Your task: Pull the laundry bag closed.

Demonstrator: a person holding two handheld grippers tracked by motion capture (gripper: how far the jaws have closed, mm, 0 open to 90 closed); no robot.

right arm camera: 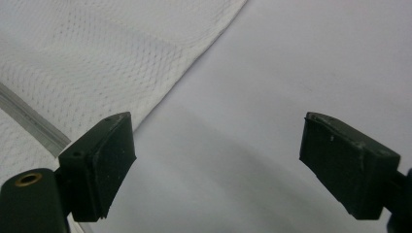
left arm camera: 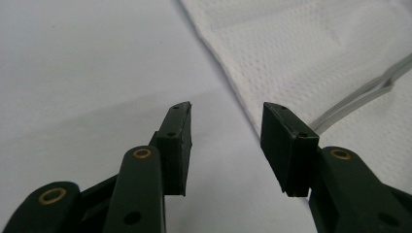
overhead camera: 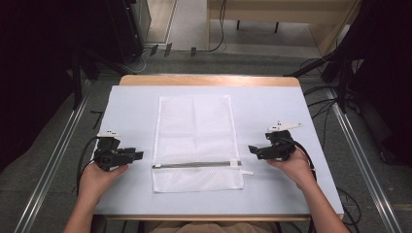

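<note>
Laundry bag flat on the covered table, both grippers at rest beside it.

My left gripper [overhead camera: 140, 155] lies on the pale table cover [overhead camera: 272, 104], its jaws parted with bare cover between the fingers [left arm camera: 177, 141]. Just ahead of those fingertips runs the left edge of the white mesh bag [overhead camera: 195, 141]; in the left gripper view the mesh bag [left arm camera: 311, 53] passes close behind the farther finger, and I cannot tell whether the two touch.

My right gripper [overhead camera: 252, 148] faces it from the other side, jaws spread wide. In the right gripper view its fingers [right arm camera: 99, 162] frame bare cover, and the bag's edge runs just beyond one fingertip.

The grey zipper [overhead camera: 194, 165] crosses the bag near its lower end, between the two grippers and roughly level with them. Its white pull tab [overhead camera: 246, 172] lies just below and short of my right fingertips.
</note>
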